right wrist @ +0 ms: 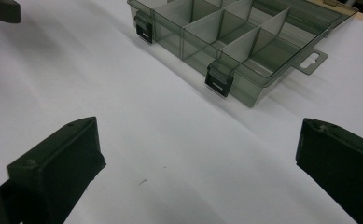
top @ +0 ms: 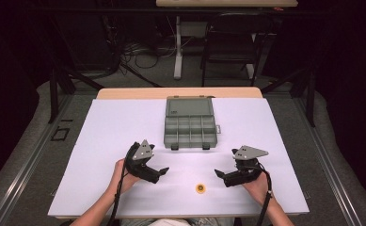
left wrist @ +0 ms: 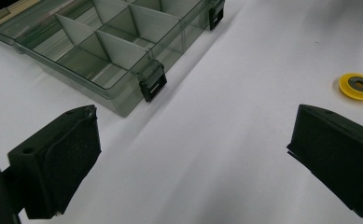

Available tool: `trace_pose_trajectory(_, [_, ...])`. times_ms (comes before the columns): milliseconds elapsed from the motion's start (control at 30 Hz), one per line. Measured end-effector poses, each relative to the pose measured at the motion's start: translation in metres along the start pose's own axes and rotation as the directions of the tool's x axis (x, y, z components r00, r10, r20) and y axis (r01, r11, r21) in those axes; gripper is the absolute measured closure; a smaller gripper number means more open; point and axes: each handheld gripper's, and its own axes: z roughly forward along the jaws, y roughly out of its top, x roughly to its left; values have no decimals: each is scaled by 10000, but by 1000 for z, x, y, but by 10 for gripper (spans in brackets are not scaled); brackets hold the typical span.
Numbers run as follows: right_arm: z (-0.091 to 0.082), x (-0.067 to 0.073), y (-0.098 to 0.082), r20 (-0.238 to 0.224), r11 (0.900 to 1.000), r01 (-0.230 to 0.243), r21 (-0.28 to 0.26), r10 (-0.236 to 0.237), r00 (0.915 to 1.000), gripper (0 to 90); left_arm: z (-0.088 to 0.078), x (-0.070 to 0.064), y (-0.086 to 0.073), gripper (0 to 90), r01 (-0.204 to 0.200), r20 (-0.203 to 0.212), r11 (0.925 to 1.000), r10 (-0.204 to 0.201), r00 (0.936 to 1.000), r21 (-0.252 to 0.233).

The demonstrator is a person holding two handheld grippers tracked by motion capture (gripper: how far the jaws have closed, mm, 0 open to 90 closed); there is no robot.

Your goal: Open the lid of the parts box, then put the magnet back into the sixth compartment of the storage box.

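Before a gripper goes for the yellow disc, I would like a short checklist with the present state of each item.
1. Left gripper open: ok.
2. Right gripper open: ok.
3. Yellow disc lies free on the white sheet, between the grippers: ok.
4. Compartment box open, lid folded back: ok.
5. Compartments look empty: ok.
6. Disc fits a compartment: cannot tell.
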Motion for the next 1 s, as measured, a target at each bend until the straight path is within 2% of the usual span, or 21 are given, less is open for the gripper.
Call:
trace_pose_trajectory(100, [-1,-2,0,148,10000,-13,-76,14,9999,0,0,-1,1,17,-83,24,10000,83,10000,2])
trace_pose_trajectory(200, [-1,-4,-1,77,9999,-116,-76,116,9999,0,2,-2,1,17,-63,93,10000,63,9999,15])
trace_pose_trajectory(400, [-2,-4,0,184,9999,117,47,-117,9998,0,6,-7,3,15,-94,203,9999,92,9998,99])
trace_pose_trajectory(700, [-5,-3,1,271,9996,186,-197,-180,9995,0,14,-15,9,9,-305,326,9993,297,9990,234])
trace_pose_trajectory(1000, [-4,-3,1,151,9995,309,-4,-309,9994,0,19,-23,18,4,-550,515,9982,536,9972,252])
